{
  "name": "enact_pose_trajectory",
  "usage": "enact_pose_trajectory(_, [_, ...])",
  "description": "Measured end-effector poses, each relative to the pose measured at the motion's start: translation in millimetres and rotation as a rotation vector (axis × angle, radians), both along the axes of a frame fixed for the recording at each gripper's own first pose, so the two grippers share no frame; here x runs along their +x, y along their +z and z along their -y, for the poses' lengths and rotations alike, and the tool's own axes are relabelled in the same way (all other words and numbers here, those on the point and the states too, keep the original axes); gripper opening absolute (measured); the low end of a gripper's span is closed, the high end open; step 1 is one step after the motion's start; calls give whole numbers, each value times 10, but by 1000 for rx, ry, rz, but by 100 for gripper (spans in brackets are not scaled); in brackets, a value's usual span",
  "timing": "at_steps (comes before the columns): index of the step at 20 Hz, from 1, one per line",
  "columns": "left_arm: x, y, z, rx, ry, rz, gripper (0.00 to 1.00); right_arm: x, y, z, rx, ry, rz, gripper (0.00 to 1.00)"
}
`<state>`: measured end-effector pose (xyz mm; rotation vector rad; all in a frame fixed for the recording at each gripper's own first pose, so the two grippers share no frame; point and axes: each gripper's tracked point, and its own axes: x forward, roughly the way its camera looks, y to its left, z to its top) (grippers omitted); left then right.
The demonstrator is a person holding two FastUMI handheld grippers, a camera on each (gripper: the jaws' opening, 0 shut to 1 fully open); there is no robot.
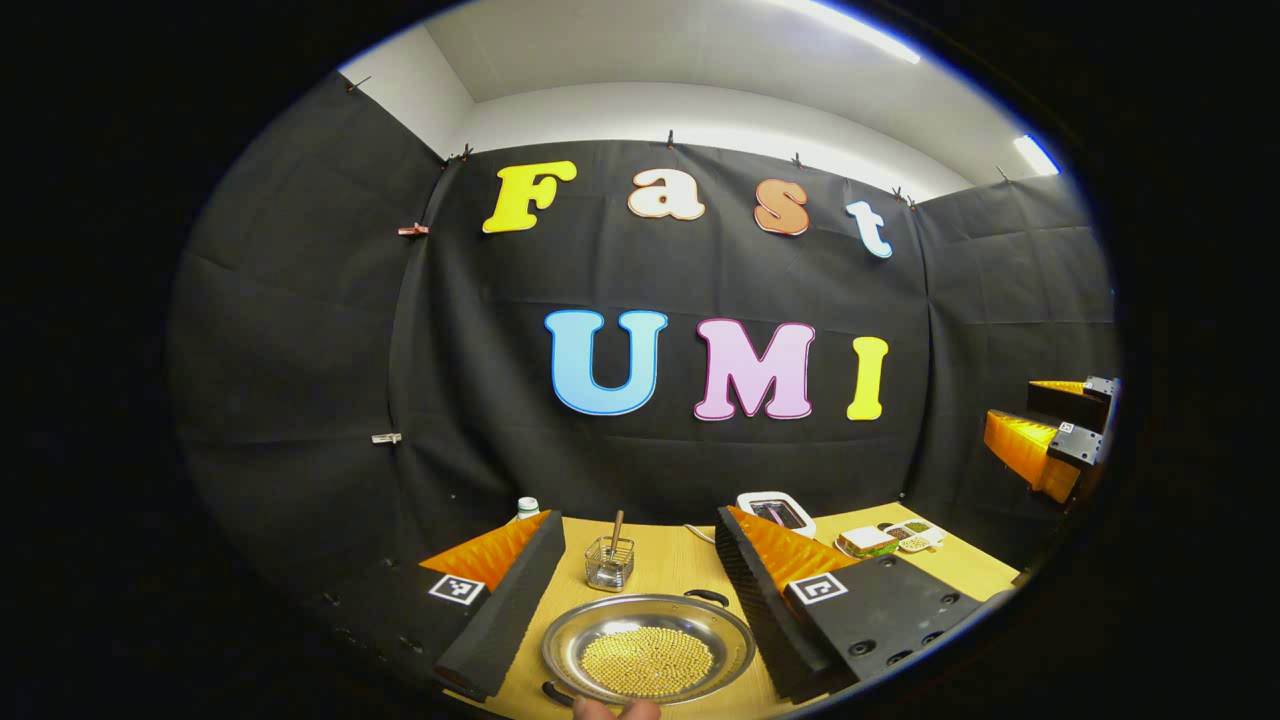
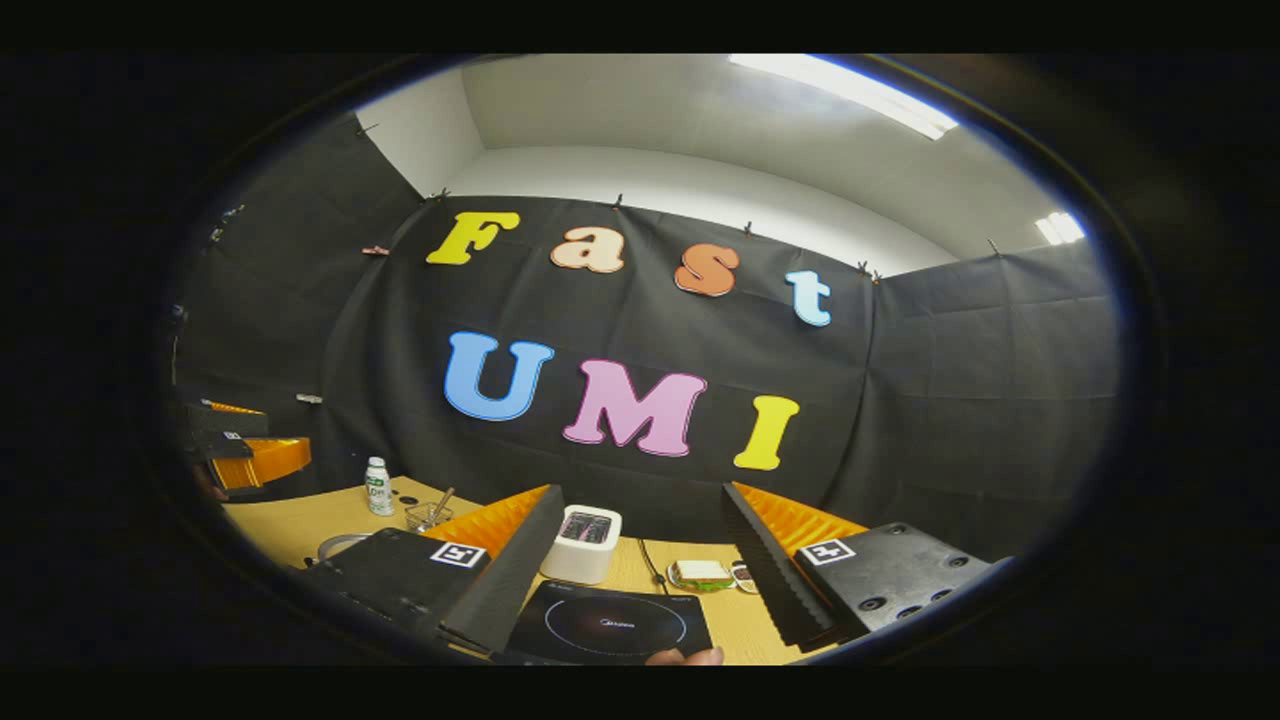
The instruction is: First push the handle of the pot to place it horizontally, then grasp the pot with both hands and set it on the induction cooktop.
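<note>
The left tool (image 1: 640,600) hangs released above the pot (image 1: 648,648), which sits between its spread fingers near the worktop's (image 1: 670,565) front edge. The right tool (image 2: 635,585), also released, frames the cooktop (image 2: 610,625); a toaster (image 2: 582,543) stands just beyond.

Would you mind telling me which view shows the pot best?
The left gripper view: the pot lies in full between the open fingers, its yellow grains and both black handles visible. In the right gripper view only a sliver of its rim peeks out beside a finger, near the cooktop.
</note>
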<state>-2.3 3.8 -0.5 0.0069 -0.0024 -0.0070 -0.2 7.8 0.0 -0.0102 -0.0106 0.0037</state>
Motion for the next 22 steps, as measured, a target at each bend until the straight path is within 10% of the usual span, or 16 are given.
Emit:
enact_pose_trajectory(11, [-9,11,31,-1,-30,5,95,-23,-34,25,-1,-5,-4,98])
enact_pose_trajectory(14, [-105,121,104,19,-77,39,5,-35,-29,33,-8,-8,1,98])
enact_pose_trajectory(22, [-284,-900,394,44,-251,-362,5,-74,-101,-8,-11,3,-19,98])
